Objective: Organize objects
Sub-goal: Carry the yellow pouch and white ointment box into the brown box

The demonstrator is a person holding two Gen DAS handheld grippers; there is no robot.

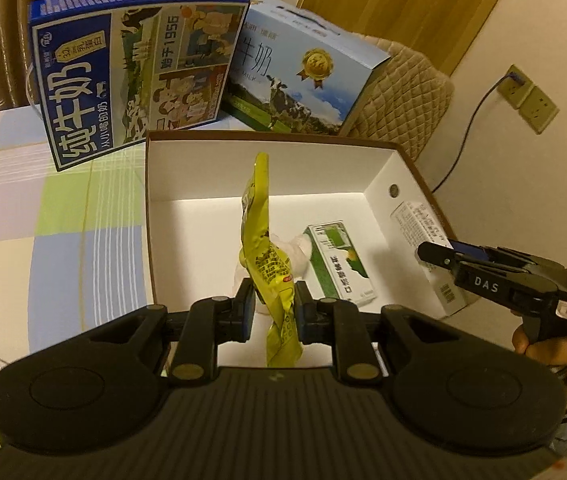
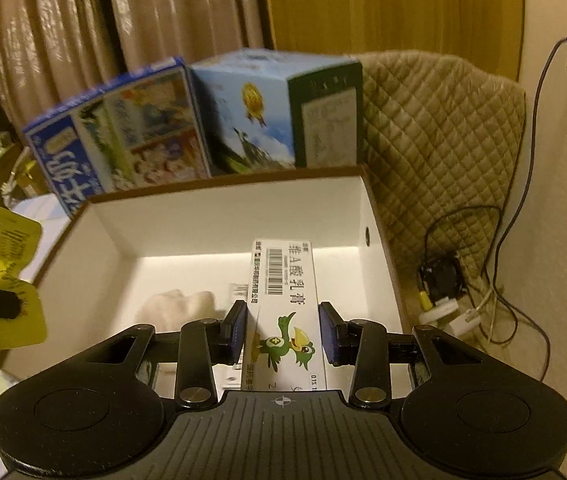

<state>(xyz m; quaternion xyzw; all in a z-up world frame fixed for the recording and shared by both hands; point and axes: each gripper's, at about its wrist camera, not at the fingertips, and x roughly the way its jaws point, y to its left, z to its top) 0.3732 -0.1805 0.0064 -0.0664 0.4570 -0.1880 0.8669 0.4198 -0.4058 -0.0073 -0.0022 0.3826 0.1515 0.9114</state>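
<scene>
The yellow snack pouch (image 1: 269, 264) hangs edge-on over the open white box (image 1: 267, 168), pinched near its lower half between the blue pads of the left gripper (image 1: 273, 308); black print runs across its yellow face, too small to read. In the right wrist view the same pouch sits at nine o'clock, showing a barcode.

The right gripper (image 2: 283, 330) has its pads on either side of a long white ointment carton (image 2: 283, 304), which lies along the box's right inner wall; whether the pads are pressing it or just beside it I cannot tell. The carton reads "維A酸乳膏" beside a barcode, with a green cartoon bird below. From the left wrist view, this gripper comes in at three o'clock, marked "DAS", with a hand (image 1: 543, 352) beneath it.

On the box floor lie a small green-and-white carton (image 1: 341, 264) and a pale crumpled lump (image 1: 291, 250) touching it.

Behind the box, at eleven o'clock, stands a blue milk case (image 1: 131, 80), turned on its side, printed "纯牛奶" and "1956". Next to it at one o'clock is a lighter blue milk case (image 1: 303, 76) with "牛奶", "MILK", a cow and a gold medal. A quilted beige cover (image 2: 435, 140) sits farther right, and a checked cloth (image 1: 43, 208) covers the table.
</scene>
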